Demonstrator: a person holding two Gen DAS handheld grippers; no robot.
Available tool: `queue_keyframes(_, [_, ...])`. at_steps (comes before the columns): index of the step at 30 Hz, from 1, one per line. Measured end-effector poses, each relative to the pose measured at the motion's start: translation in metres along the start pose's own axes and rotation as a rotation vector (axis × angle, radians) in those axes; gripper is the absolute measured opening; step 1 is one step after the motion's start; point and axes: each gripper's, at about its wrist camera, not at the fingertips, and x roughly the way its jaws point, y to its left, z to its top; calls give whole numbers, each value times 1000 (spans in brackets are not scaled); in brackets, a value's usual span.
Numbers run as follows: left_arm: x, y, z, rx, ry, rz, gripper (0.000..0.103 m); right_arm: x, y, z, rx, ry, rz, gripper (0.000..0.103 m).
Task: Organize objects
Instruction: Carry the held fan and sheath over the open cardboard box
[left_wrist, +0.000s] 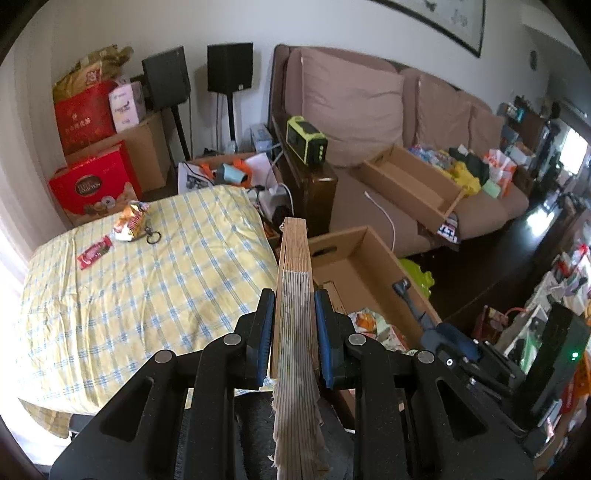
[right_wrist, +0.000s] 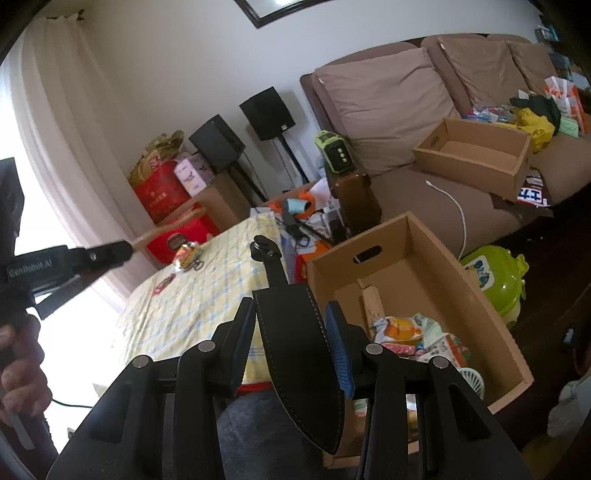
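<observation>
Left gripper (left_wrist: 294, 332) clamped on folded fan (left_wrist: 293, 295), wooden ribs pointing past right edge of checked tabletop (left_wrist: 147, 295). Right gripper (right_wrist: 291, 343) holds black leather sheath (right_wrist: 295, 350) between pads, beside open cardboard box (right_wrist: 461, 280). Snack packet (left_wrist: 129, 221), key ring (left_wrist: 152, 234) near tabletop's far left corner.

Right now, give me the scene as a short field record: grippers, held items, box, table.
left gripper: shut on folded fan, held above the table edge
right gripper: shut on black leather sheath
cardboard box: open, beside the table, snack packets inside
table: yellow checked cloth; snack bag, red packet, key ring on the far side
second box: on the sofa
</observation>
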Motion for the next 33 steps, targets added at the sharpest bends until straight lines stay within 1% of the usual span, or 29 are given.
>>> queue_keyframes(2, [4,-4,-2,8,8,-2,20,2,-4,-2,-14,-1,-20,39])
queue_keyframes(4, [5,-7,-4,14,10,-1,20,6,-12,-5,-25,12,-60,39])
queue_keyframes(5, [6,-9,-4,18,12,-1,20,9,-20,-6,-12,22,-75,39])
queue_keyframes(9, [13,-13,-6,27,24,-9,20,16,-39,-11,39,50,-93,39])
queue_keyframes(14, [28,-14,-13,25,62,-12,20,24,-40,-17,33,74,-93,39])
queue_keyframes(26, [44,-18,-18,29,93,-6,20,39,-61,-27,70,133,-129,40])
queue_keyframes(29, [55,-26,-18,33,102,1,20,41,-64,-29,76,143,-137,40])
queue_keyframes(33, [69,-42,-18,42,119,-32,20,44,-65,-31,76,159,-146,40])
